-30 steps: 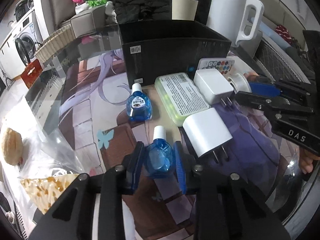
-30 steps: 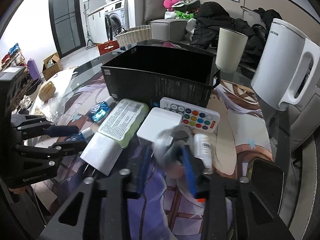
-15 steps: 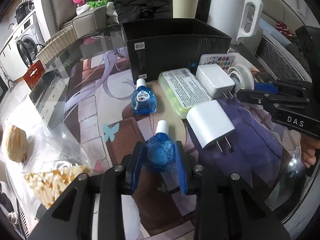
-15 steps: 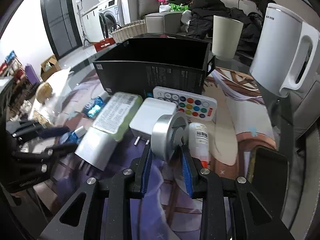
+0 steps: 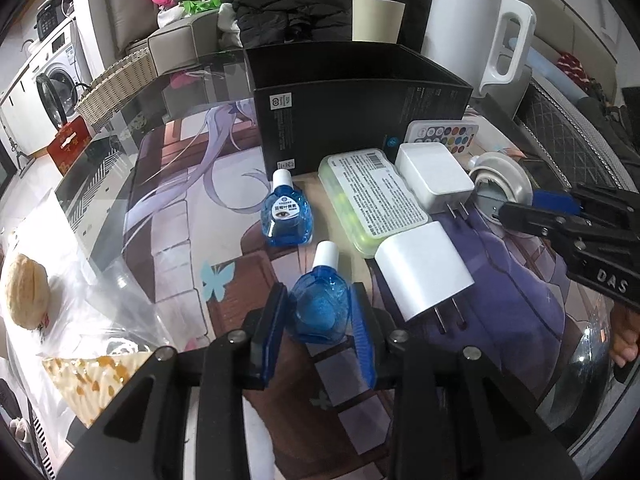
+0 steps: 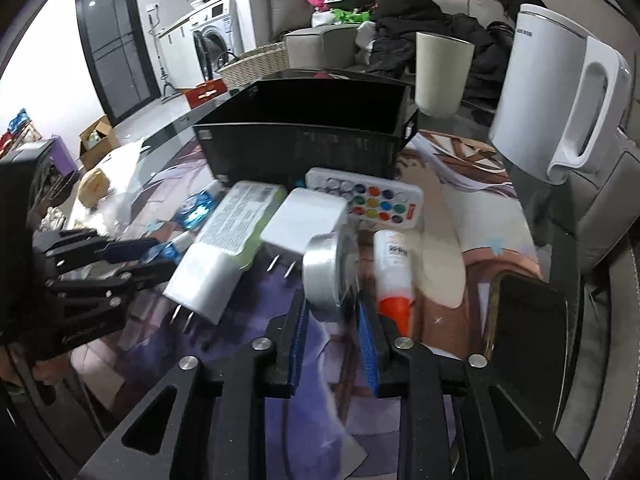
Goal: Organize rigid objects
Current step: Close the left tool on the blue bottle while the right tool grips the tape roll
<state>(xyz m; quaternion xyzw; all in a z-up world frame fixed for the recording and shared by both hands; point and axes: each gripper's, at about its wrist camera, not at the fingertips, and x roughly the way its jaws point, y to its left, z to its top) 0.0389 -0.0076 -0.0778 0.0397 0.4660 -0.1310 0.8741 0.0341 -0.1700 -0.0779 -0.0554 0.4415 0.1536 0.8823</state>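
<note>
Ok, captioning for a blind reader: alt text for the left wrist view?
The left gripper clamps a blue eye-drop bottle over a cluttered glass table. Beyond lie a second bottle, two white chargers and an open black box.

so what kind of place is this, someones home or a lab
Most likely a lived-in home: a washing machine by the back wall, a sofa piled with dark clothes, and a white electric kettle on the glass table.

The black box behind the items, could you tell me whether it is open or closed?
Open: the black box has no lid, and its dark interior shows.
</note>
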